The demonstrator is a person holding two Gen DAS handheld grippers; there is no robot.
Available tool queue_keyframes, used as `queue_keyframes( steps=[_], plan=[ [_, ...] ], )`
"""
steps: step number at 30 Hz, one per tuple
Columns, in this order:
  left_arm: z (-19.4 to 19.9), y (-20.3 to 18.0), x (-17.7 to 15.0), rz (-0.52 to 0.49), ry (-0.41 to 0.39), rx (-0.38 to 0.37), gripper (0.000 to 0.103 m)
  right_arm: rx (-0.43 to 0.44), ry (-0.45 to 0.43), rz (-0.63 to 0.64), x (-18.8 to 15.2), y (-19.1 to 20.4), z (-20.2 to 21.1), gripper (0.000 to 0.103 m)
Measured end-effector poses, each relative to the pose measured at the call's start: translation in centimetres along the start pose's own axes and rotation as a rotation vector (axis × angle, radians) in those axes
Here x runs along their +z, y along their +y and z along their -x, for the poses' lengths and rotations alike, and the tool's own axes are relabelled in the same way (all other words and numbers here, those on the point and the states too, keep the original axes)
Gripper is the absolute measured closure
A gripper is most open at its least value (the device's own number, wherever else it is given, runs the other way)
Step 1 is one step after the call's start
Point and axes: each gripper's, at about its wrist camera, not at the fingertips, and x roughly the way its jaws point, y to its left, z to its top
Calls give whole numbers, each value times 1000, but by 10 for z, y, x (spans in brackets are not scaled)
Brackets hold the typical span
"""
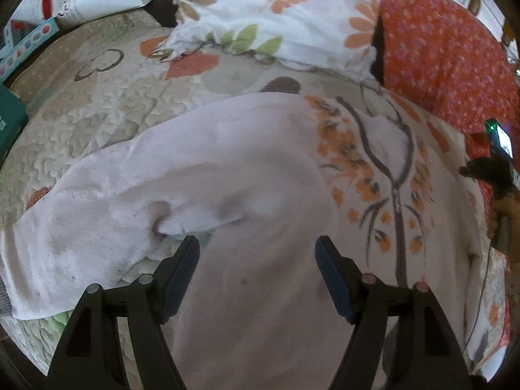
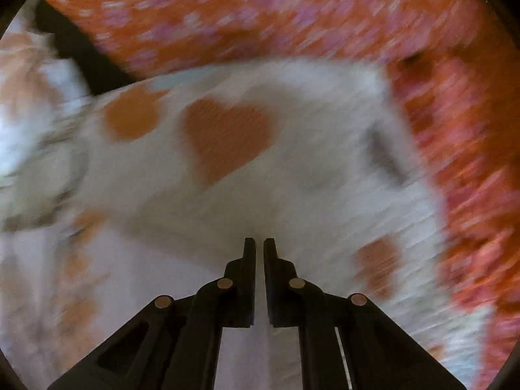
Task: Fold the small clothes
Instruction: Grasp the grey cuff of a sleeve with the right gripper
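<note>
A small white shirt with an orange-and-grey tree print lies spread on the quilted bed. One sleeve stretches to the left. My left gripper is open and empty, hovering just above the shirt's plain middle. My right gripper is shut, with nothing seen between its fingers, above white fabric with orange hearts; that view is motion-blurred. The right gripper also shows at the right edge of the left wrist view.
A white floral pillow and an orange flowered pillow lie at the bed's head. Boxes and a bag sit at the far left. The beige quilt surrounds the shirt.
</note>
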Motion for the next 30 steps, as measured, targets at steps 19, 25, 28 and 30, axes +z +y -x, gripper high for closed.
queue_keyframes(
  steps=[19,25,28,30],
  plan=[
    [39,12,-22,24,-23,-74,29,166,297,-436,-295,-243,74,36],
    [44,17,-29,58,-31,-91,29,196,197,-482,-336,-227,88,32],
    [47,21,-30,73,-49,-81,29,155,167,-383,-338,-198,91,52],
    [50,26,-30,84,-59,-75,29,197,133,-356,-333,-190,97,91]
  ],
)
